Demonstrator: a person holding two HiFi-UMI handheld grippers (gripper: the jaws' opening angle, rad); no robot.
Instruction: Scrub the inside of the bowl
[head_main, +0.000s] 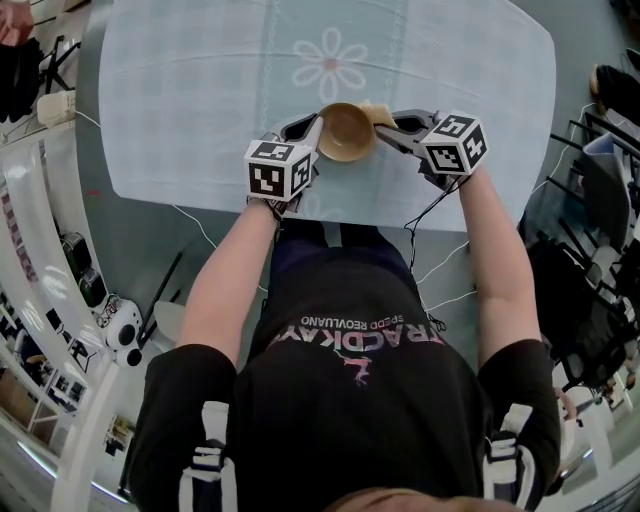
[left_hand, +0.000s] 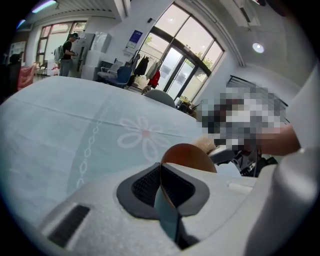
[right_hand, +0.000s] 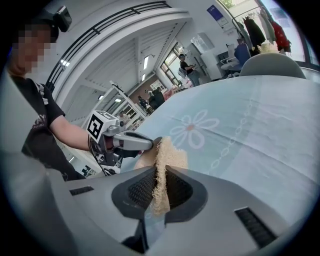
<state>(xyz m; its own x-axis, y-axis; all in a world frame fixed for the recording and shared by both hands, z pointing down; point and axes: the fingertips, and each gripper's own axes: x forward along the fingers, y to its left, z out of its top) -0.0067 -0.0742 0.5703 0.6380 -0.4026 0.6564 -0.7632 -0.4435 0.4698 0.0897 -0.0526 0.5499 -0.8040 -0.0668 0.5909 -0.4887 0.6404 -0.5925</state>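
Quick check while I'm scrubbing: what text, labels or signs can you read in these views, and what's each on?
"TRACKDAY": large print on the black T-shirt, upside down in the head view.
"SPEED": starts the smaller line on that shirt; the rest is too small to read.
Left cube and right cube: black-and-white patterns, no letters.
Blue wall sign: too small to read.

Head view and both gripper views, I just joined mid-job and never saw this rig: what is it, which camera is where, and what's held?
No robot here: a person holds a two-jaw gripper in each hand. The head view looks down from their head; each gripper view rides on one gripper. Over the pale blue flowered tablecloth, the left gripper is shut on the rim of a small round brown bowl. The right gripper is shut on a beige fibrous scrubbing pad beside the bowl.
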